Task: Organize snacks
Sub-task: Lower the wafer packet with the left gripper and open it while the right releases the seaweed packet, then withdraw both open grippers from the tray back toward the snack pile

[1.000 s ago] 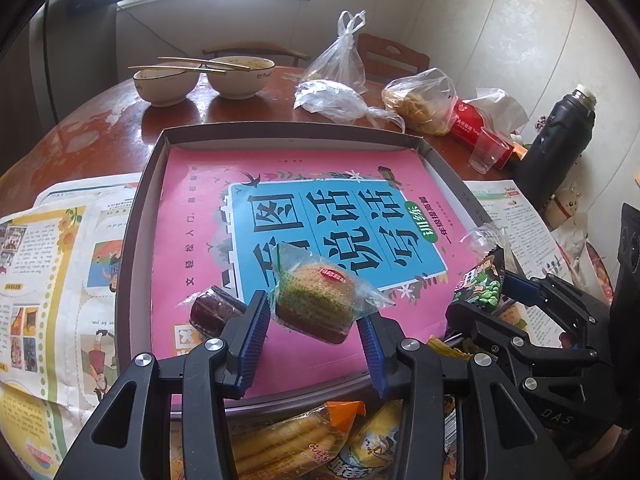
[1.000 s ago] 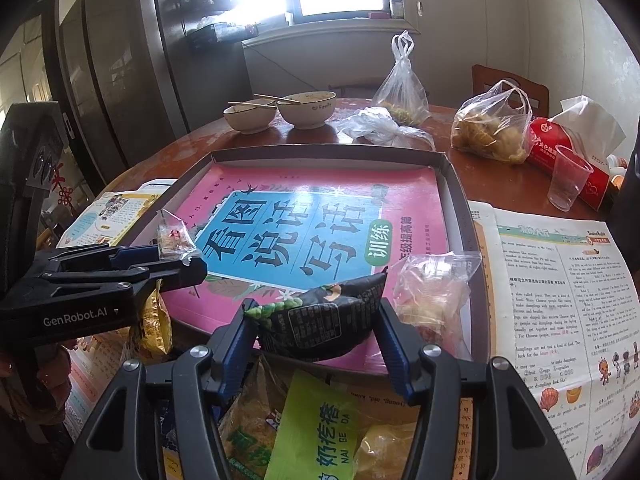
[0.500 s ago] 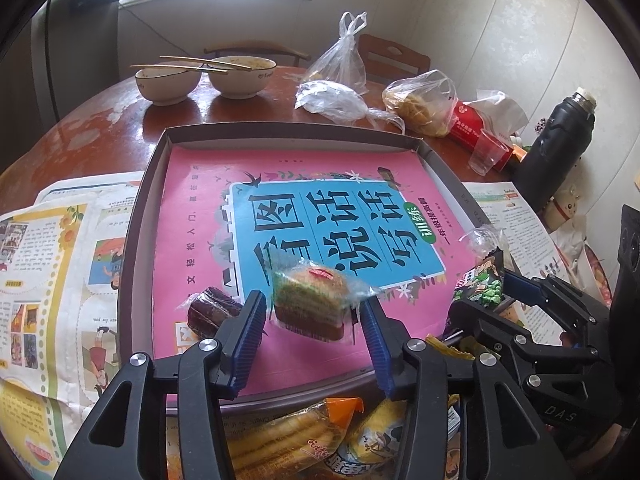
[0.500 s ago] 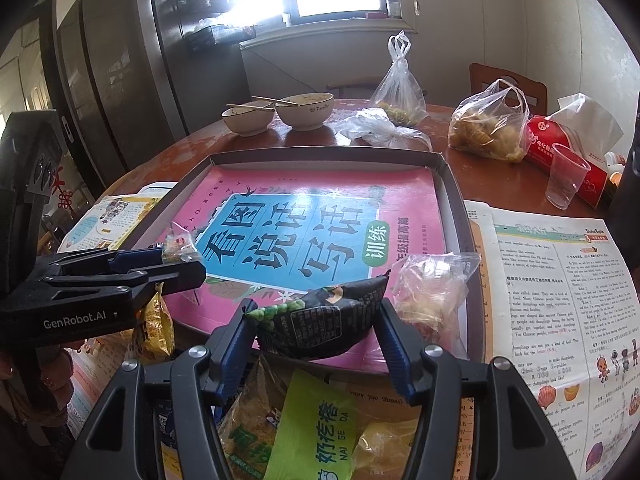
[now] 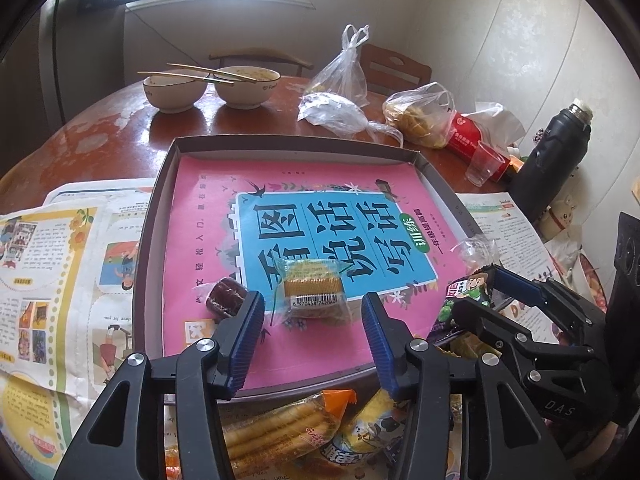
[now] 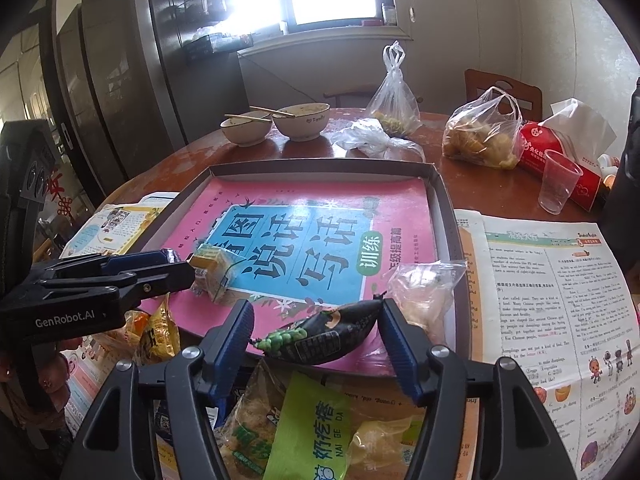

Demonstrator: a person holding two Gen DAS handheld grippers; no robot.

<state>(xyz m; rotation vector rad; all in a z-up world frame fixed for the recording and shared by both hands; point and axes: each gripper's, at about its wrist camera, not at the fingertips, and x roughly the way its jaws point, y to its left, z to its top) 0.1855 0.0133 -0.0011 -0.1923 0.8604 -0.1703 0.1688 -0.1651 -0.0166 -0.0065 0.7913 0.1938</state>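
A: Four snacks we count inside the tray (image 5: 154,216), which fills mid-frame with the pink book (image 5: 200,208) lining it. Largest, the dark pea packet (image 6: 332,334), sits at its near rim, lower centre.
B: Right gripper (image 6: 316,340): jaws just been opening, packet between them; its right end meets the pad, the left pad stands clear.
A: Left gripper (image 5: 312,336): also been opening, spread, wrapped cake (image 5: 314,292) lying free between, barcode up.
B: Clear-bagged snack (image 6: 420,296) right of the packet; small dark sweet (image 5: 226,298) left of the cake.
A: We judge it early. A pile of packets (image 6: 304,428) waits below the rim, bottom of frame.
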